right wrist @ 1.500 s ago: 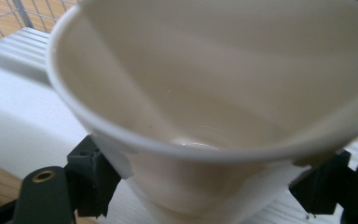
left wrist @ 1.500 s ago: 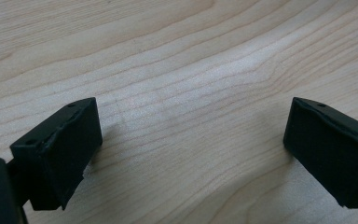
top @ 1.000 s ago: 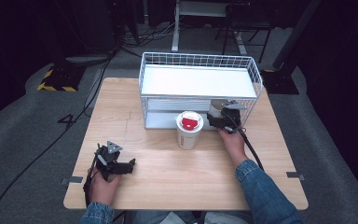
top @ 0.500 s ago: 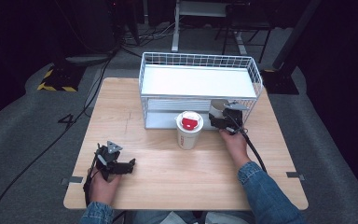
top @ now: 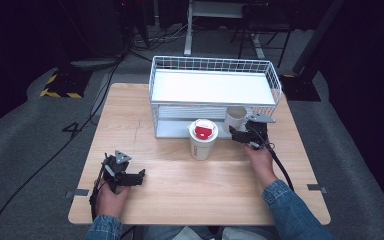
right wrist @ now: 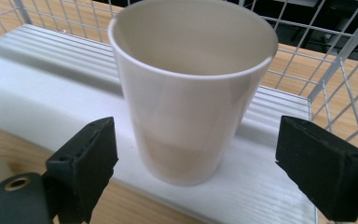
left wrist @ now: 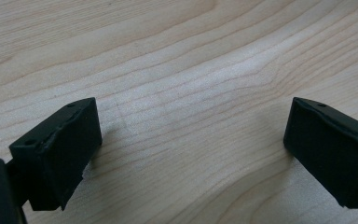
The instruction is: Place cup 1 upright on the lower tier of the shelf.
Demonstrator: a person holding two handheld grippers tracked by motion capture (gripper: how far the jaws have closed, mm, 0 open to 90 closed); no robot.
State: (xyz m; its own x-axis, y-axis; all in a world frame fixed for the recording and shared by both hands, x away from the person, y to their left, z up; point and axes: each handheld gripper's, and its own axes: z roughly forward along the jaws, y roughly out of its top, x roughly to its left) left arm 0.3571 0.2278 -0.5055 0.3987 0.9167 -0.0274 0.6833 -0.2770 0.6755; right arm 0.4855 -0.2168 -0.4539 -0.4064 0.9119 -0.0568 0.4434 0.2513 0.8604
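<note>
Two hands reach in from the near edge: the right hand [top: 258, 159] stretches to the white wire rack [top: 214, 79], the left hand [top: 111, 194] rests low on the light wooden table [top: 180, 190]. A lidded paper cup with a red top [top: 202, 139] stands just left of the right gripper [right wrist: 193, 163]. Its jaws have just been opening and stand clear on either side of the white open plastic cup [right wrist: 192, 88] on the rack's lower shelf. The left gripper [left wrist: 191, 149] gapes wide over bare wood.
</note>
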